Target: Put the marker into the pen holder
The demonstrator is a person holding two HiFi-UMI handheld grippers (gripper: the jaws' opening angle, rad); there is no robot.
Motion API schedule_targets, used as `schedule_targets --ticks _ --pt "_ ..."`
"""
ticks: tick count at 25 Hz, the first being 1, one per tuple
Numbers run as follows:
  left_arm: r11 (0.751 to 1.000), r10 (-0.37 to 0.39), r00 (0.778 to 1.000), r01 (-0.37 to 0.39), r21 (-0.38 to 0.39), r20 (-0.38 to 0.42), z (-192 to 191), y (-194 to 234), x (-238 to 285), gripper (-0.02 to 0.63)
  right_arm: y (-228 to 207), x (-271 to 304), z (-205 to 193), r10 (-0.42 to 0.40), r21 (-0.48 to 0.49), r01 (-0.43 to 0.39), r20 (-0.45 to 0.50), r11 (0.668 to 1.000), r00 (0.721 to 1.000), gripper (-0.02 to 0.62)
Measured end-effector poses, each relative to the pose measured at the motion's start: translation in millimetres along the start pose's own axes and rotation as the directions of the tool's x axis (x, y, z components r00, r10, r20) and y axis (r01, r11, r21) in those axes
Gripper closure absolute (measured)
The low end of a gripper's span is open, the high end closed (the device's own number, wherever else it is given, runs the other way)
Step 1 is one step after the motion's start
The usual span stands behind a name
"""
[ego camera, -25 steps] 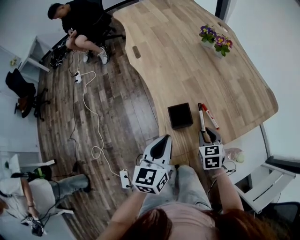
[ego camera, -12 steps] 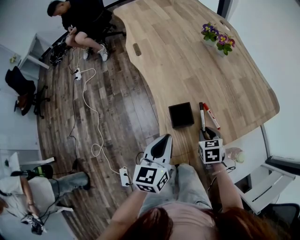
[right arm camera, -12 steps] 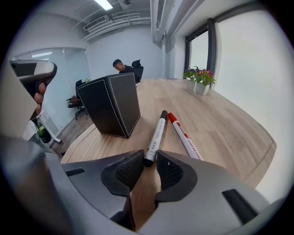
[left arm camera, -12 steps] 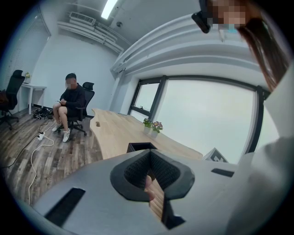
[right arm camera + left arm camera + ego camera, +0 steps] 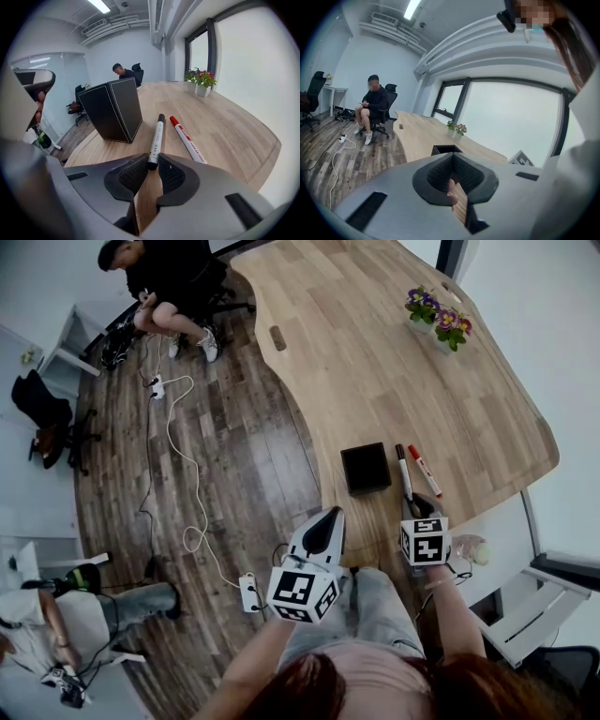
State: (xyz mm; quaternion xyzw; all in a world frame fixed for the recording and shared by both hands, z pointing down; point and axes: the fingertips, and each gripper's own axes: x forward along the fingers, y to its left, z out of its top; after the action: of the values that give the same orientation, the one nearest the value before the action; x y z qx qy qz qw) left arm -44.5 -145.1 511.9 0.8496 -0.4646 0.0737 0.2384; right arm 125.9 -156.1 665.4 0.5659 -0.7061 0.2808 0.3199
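A black marker (image 5: 156, 136) lies on the wooden table (image 5: 394, 362), pointing away from me, with a red marker (image 5: 186, 139) beside it on the right. My right gripper (image 5: 152, 165) is shut on the black marker's near end, which still rests on the wood. The black square pen holder (image 5: 112, 115) stands just left of the markers, also seen as pen holder (image 5: 366, 468) from above. My left gripper (image 5: 323, 521) hovers off the table's front edge, shut and empty, with the pen holder (image 5: 446, 149) ahead of it.
A pot of flowers (image 5: 434, 322) stands far back on the right of the table. A person (image 5: 164, 287) sits on a chair at the far left. Cables and a power strip (image 5: 249, 594) lie on the wooden floor.
My right gripper has edged slightly forward over the black marker's near end. The markers, the pen holder and my left gripper have stayed in place.
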Motion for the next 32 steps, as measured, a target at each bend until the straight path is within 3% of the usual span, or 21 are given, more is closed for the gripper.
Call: schedule_targets --ticks 32 --pt "0.999 -0.005 0.999 0.004 0.034 0.033 15.6 -2.7 -21.0 0.606 7.8 -82.2 44.3 -0.018 -0.061 0.031 0.206 0.998 0.978 0.534"
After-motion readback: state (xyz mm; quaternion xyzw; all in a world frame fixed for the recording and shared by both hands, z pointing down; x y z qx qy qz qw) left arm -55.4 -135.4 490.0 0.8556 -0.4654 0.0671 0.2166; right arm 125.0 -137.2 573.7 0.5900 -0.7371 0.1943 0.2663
